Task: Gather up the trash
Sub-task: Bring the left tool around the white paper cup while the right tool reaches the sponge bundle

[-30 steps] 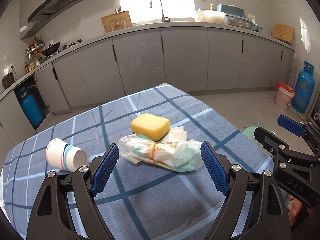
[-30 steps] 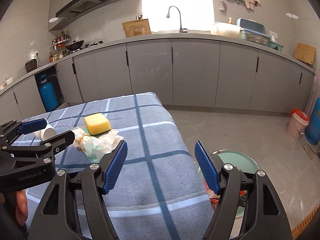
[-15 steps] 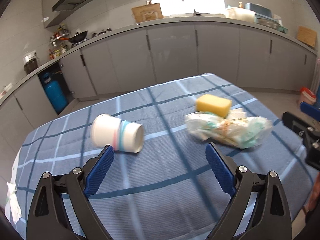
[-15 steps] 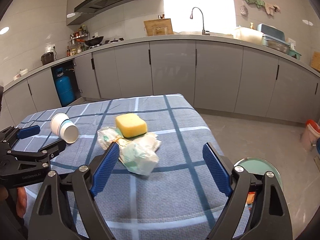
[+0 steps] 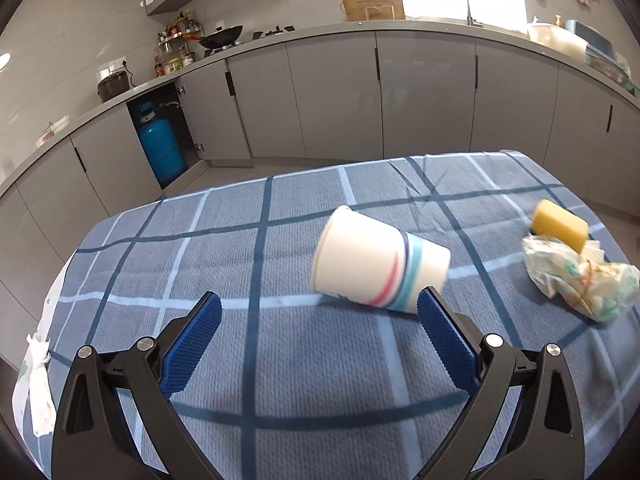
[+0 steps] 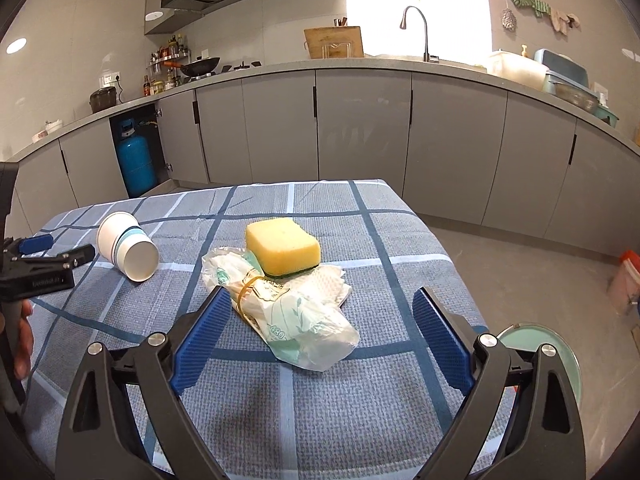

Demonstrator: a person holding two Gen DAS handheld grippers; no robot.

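Nothing is being held yet, so collecting is judged barely begun. The left gripper (image 5: 318, 334), its jaws just opened wide, is being aimed at the white paper cup with coloured bands (image 5: 380, 266), lying on its side on the blue checked tablecloth (image 5: 240, 240) just ahead. The right gripper (image 6: 318, 332), likewise just spread and empty, is being lined up with the crumpled plastic wrapper bundle (image 6: 288, 312). A yellow sponge (image 6: 282, 246) is resting against that bundle, crowding the grasp.

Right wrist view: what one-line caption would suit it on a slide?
Open right gripper faces a clear plastic wrapper bundle under a yellow sponge, beside a tipped white paper cup.
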